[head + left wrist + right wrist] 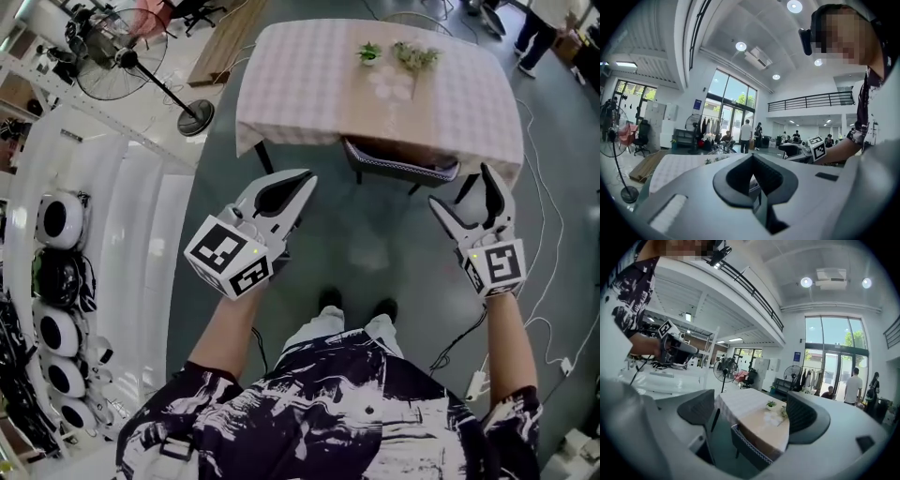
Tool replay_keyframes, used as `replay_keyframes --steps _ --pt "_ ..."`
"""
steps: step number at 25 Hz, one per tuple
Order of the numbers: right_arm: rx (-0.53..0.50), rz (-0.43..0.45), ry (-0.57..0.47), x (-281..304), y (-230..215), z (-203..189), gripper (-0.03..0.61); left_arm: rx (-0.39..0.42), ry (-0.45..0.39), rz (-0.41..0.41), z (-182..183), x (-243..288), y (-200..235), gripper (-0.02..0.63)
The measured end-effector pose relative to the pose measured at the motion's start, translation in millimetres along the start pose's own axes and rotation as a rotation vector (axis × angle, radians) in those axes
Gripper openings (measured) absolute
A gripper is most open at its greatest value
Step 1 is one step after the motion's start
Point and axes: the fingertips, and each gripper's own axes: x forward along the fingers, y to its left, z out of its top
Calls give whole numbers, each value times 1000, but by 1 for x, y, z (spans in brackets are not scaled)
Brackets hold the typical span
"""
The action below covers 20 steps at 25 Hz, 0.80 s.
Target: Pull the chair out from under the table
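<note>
The chair (398,167) is tucked under a table (309,75) covered with a pink checked cloth; only its dark backrest with a patterned top edge shows. My left gripper (307,178) hovers in the air left of the chair, shut and holding nothing; its pads meet in the left gripper view (751,158). On the other side, my right gripper (462,187) is open near the chair's right corner, apart from it. In the right gripper view the chair back (750,448) and table (740,404) show between the spread jaws of the right gripper (752,409).
Two small potted plants (394,54) stand on the table. A standing fan (122,61) is at the far left, with white partitions (112,216) along the left side. Cables (553,319) trail on the floor at right. The person's feet (356,305) are just behind the chair.
</note>
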Motion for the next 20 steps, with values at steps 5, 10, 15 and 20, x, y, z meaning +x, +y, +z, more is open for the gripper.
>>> replay_keyframes --steps 5,10,15,20 --pt "-100 129 135 61 3 -59 431 -46 36 59 -24 -10 11 5" --pt "-227 256 337 123 16 -140 431 -87 69 94 -50 -21 24 5" --pt "-445 400 569 166 31 -230 431 -125 101 103 -75 -26 37 5" --pt "-621 500 762 186 33 -304 431 -147 127 115 -97 -28 55 5"
